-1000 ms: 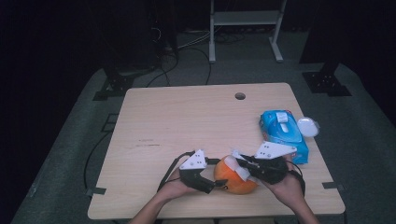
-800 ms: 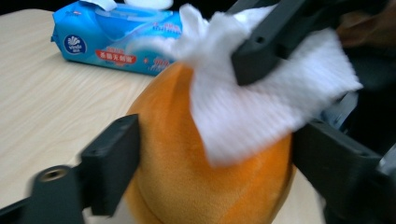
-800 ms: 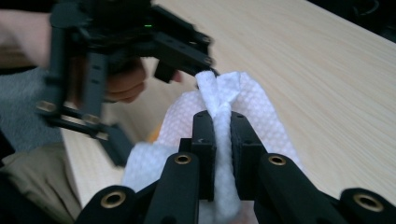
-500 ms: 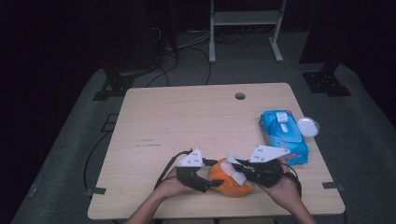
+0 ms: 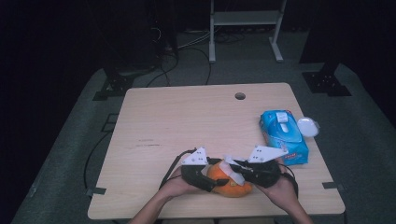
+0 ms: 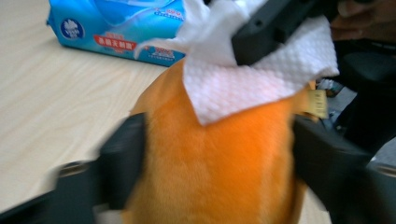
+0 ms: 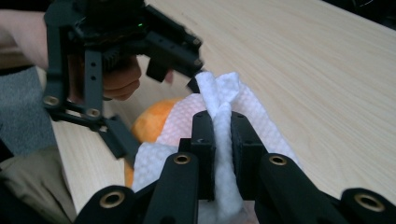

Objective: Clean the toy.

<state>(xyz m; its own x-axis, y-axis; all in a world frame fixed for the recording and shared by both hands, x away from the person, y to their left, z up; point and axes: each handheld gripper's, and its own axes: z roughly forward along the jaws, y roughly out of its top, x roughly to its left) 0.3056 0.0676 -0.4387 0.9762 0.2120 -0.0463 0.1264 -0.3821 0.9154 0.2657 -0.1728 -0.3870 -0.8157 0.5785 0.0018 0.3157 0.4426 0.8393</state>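
An orange plush toy (image 5: 231,185) lies near the table's front edge. My left gripper (image 5: 211,181) comes at it from the left; its jaws have just been closing, and in the left gripper view both black jaws press the toy's (image 6: 215,163) sides. My right gripper (image 7: 222,126) is shut on a white wipe (image 7: 264,130), a fold of it pinched between the pads. The wipe (image 6: 252,79) is draped over the top of the toy, with the right gripper (image 6: 275,23) above it. In the right gripper view the left gripper (image 7: 140,70) stands just beyond the toy (image 7: 152,119).
A blue pack of wipes (image 5: 282,135) lies at the table's right, with a small white round lid (image 5: 308,126) beside it. A cable hole (image 5: 240,96) sits near the far edge. The pack (image 6: 116,23) lies close behind the toy.
The left gripper's jaws have drawn in from wide apart onto the orange toy. The right gripper with the wipe has shifted slightly left over the toy. Both hands stay near the front edge.
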